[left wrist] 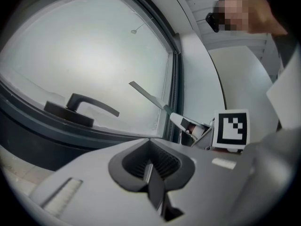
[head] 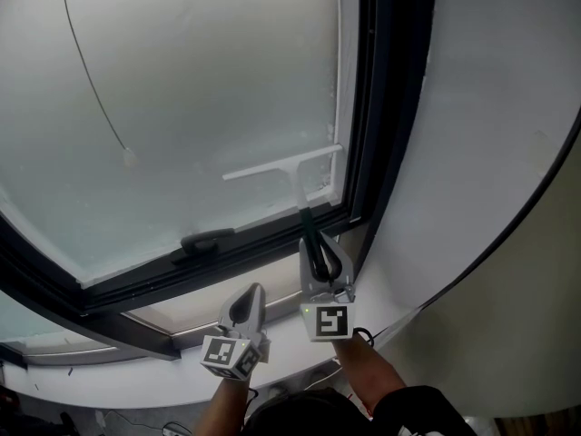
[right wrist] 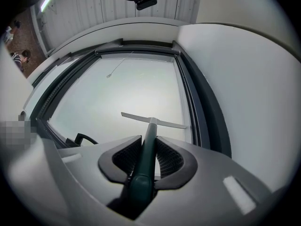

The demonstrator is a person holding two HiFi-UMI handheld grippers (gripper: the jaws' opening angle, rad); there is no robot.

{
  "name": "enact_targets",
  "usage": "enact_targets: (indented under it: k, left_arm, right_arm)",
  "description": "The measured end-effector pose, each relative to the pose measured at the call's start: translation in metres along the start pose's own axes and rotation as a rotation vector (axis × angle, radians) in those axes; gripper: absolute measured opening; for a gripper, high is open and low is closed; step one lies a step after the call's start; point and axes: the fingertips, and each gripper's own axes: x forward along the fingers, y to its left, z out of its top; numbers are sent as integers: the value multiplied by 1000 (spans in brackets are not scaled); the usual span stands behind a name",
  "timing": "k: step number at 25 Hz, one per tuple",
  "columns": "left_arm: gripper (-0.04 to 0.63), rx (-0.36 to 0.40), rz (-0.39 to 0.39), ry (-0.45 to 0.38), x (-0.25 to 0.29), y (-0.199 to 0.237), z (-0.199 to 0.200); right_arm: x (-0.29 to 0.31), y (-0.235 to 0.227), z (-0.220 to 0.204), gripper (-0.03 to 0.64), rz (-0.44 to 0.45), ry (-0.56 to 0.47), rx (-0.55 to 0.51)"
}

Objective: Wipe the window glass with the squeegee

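The squeegee (head: 283, 163) is lying with its pale blade flat against the window glass (head: 182, 107), low in the pane's right corner, one blade end just beside the dark window frame (head: 381, 107). Its dark green shaft is running down and back from the blade into the right hand-held gripper (head: 320, 252), which is clamping it between both pads. The blade is sitting well ahead of those jaws.

The glass is looking evenly hazy from edge to edge, with no clear band showing where a stroke has passed. I am judging the wiping to be early or mid-way. With the blade sitting at the bottom right, most of the pane to the left and above is probably waiting to be covered, though the pictures are not settling this.

The left hand-held gripper (head: 245, 302) is hovering lower and to the left over the white sill (head: 390, 289), its jaws together on nothing. The black window handle (head: 207, 240) is sitting on the lower frame, left of the blade. A thin cord (head: 91, 71) is hanging across the upper glass.
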Motion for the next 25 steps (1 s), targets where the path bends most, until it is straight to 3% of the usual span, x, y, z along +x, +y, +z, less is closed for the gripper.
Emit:
enact_targets:
  k: [25]
  left_arm:
    - [-2,-43,27,56,-4,6,-30]
  right_arm:
    - [-17,4,-29,98,22,68,1]
